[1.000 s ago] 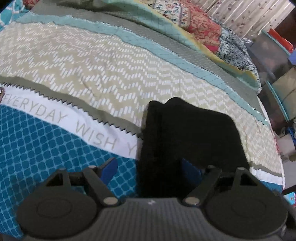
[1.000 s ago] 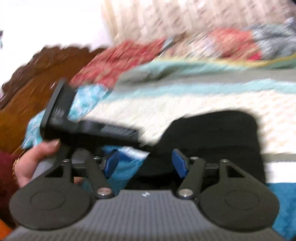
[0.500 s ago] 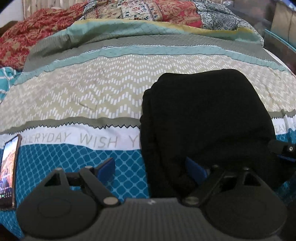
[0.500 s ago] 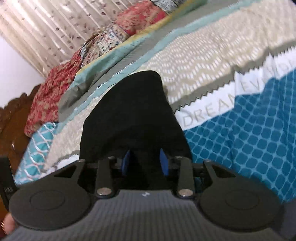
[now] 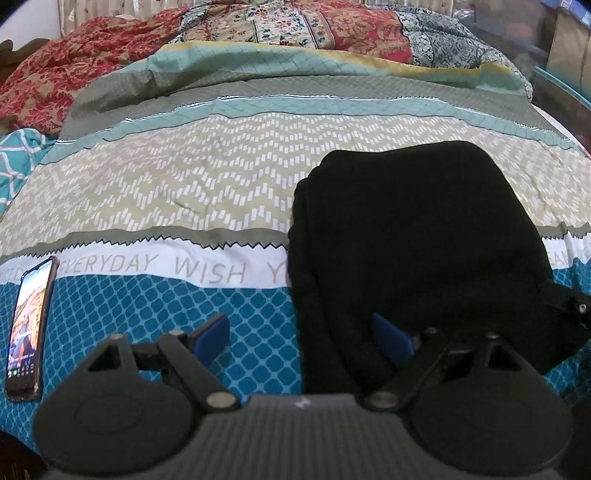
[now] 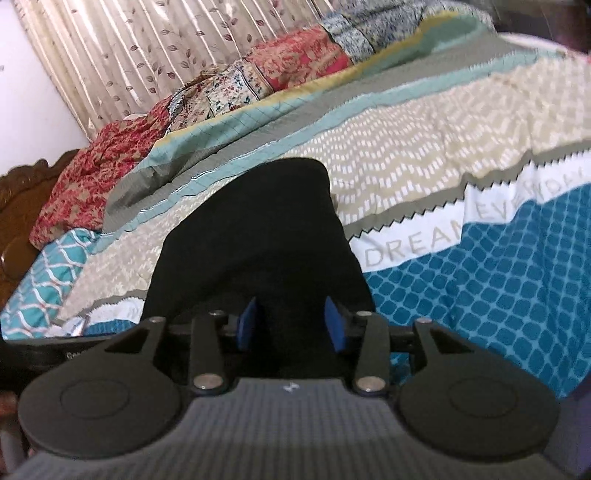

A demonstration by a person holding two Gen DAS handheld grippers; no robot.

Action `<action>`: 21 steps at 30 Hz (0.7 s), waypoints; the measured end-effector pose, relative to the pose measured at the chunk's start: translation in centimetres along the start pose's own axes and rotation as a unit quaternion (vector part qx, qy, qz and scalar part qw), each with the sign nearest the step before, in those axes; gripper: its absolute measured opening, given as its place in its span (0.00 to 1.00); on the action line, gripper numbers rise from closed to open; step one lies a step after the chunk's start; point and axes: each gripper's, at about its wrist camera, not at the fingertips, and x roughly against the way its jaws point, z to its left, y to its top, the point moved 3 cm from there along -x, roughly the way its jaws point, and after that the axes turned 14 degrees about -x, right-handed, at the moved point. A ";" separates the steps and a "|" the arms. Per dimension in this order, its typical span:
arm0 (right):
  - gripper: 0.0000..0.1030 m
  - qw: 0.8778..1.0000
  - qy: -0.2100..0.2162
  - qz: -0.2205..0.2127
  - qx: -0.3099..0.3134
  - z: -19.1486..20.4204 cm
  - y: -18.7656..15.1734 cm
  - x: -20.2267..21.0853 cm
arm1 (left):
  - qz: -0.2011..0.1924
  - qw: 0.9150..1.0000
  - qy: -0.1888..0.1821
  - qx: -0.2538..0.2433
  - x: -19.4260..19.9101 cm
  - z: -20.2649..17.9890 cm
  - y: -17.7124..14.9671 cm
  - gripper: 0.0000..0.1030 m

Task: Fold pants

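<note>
The black pants (image 5: 413, 236) lie folded into a compact bundle on the patterned bedspread (image 5: 207, 184). My left gripper (image 5: 301, 338) is open at the bundle's near left edge, its right pad over the fabric and its left pad over the blue bedspread. In the right wrist view the pants (image 6: 255, 229) fill the centre. My right gripper (image 6: 291, 325) is partly closed with black fabric between its blue pads at the bundle's near edge. Part of the right gripper shows in the left wrist view at the far right edge.
A phone (image 5: 29, 325) with a lit screen lies on the bed at the left. Crumpled floral quilts (image 5: 295, 26) pile along the far side. A wooden headboard (image 6: 22, 206) and a curtain (image 6: 147, 55) stand behind.
Both grippers have swung round to face the bundle. The right gripper has narrowed onto the pants' near edge. The left gripper stays open and has drawn back slightly.
</note>
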 end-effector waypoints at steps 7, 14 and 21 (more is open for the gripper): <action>0.43 0.997 -0.014 -0.026 0.076 2.2 -1.2 0.8 | -0.010 1.000 -0.007 0.012 1.4 0.1 -0.4 0.84; 0.44 0.993 -0.027 -0.030 0.115 4.0 -2.1 -0.4 | -0.023 0.999 -0.022 0.008 2.6 -0.3 -0.9 0.83; 0.61 0.998 -0.036 0.032 0.033 0.8 -1.1 -2.9 | -0.009 0.999 -0.038 0.019 1.3 -0.2 -1.5 0.90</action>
